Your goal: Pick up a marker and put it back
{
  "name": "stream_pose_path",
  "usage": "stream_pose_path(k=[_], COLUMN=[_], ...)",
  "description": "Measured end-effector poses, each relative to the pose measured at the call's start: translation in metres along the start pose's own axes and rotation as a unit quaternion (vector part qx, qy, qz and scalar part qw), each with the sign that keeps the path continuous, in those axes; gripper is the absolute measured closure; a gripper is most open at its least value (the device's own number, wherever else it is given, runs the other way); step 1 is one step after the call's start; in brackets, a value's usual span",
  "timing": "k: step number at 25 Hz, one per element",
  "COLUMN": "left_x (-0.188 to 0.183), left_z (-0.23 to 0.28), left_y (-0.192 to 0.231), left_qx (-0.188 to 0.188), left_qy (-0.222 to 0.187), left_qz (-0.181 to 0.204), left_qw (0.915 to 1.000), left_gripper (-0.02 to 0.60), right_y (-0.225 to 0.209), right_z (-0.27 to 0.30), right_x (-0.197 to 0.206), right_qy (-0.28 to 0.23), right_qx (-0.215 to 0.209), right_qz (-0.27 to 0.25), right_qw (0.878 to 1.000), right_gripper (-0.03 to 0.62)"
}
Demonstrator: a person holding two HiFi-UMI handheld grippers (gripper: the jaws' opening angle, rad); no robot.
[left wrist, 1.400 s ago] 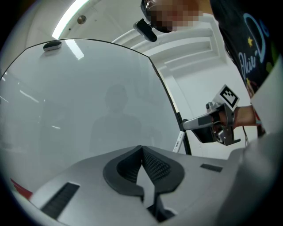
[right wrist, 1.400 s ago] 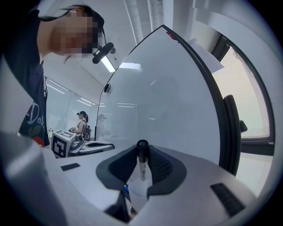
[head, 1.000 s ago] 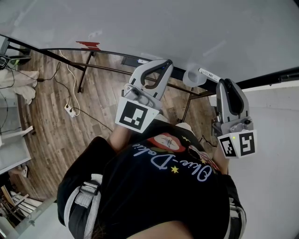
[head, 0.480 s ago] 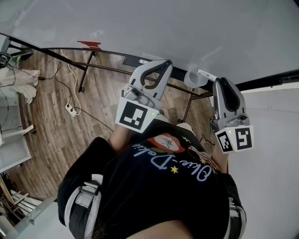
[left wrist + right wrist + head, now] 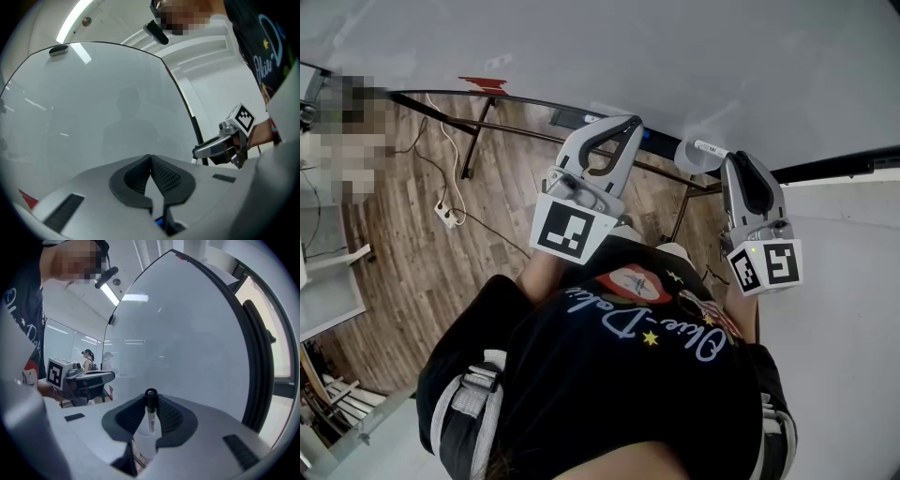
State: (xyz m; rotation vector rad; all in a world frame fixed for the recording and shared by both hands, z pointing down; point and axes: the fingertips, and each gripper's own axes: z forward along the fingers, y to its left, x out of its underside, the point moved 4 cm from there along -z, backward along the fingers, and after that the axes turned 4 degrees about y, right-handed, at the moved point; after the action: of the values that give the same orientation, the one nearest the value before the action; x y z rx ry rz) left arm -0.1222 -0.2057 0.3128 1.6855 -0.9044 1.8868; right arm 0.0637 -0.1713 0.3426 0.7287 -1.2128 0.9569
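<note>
A white marker (image 5: 711, 147) with a black cap (image 5: 151, 397) stands between the jaws of my right gripper (image 5: 734, 161), which is shut on its barrel (image 5: 151, 422). The cap points at the big whiteboard (image 5: 675, 66) just ahead. A white round cup-like holder (image 5: 689, 157) sits at the board's lower edge, right under the marker's far end. My left gripper (image 5: 627, 127) hovers to the left at the same edge, its jaws pressed together with nothing in them (image 5: 151, 161). Each gripper shows in the other's view, the right one (image 5: 225, 143) and the left one (image 5: 84, 378).
The board's black frame and legs (image 5: 473, 141) stand on a wood floor with a cable and power strip (image 5: 445, 217). A red mark (image 5: 483, 85) lies at the board's edge. Two people (image 5: 87, 359) stand far off. A white wall or panel (image 5: 853, 309) is on the right.
My right gripper has moved up and a little left with the marker, closer to the board and the white holder. The left gripper has barely shifted.
</note>
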Motion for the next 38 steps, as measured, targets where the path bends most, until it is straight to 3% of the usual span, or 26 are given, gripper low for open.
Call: stream_pose_path(k=[38], left_x=[0.003], left_z=[0.008], left_y=[0.003], left_qx=[0.014], left_qy=[0.003], left_qz=[0.002], left_qw=[0.9999], left_gripper=[0.578], right_y=[0.006], right_z=[0.017], right_x=[0.046], right_qy=[0.05], right_qx=[0.01], right_qz=[0.006], right_qw=[0.999], right_gripper=[0.52])
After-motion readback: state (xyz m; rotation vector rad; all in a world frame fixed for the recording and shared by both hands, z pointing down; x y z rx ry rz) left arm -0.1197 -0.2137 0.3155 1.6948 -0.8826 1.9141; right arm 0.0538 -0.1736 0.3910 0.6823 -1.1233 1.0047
